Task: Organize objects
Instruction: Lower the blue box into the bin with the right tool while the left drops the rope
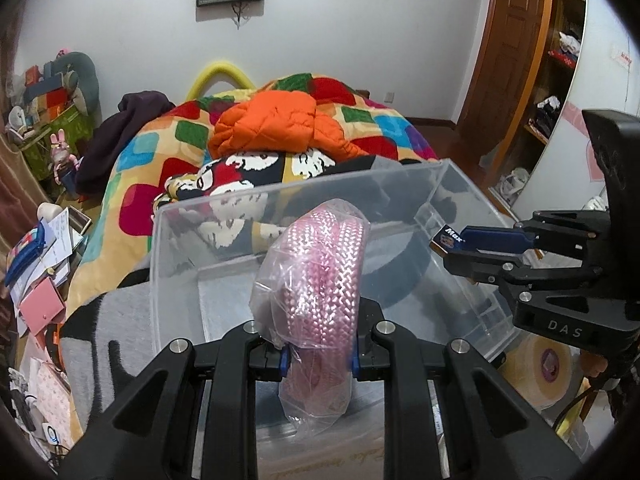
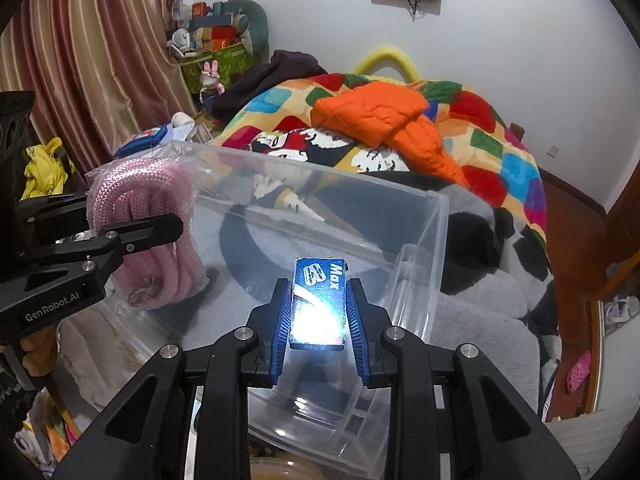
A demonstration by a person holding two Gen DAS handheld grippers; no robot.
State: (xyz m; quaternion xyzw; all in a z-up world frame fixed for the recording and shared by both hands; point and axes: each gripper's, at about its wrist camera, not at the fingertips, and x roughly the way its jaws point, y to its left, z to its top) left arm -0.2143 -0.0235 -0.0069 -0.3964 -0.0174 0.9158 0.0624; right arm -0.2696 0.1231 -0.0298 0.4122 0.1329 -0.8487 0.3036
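My left gripper [image 1: 318, 354] clamps the bagged pink rope [image 1: 320, 276]; my right gripper [image 2: 318, 312] pinches a small blue box [image 2: 318, 304], both above the clear bin [image 2: 420, 216].

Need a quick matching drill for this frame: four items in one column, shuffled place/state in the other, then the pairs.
1. pink rope in its bag
2. blue Max box
3. clear bin
4. orange jacket

A. lies on the bed's colourful blanket
B. held in the left tongs
C. sits open below both tongs
D. held in the right tongs

Pairs: 1-B, 2-D, 3-C, 4-A
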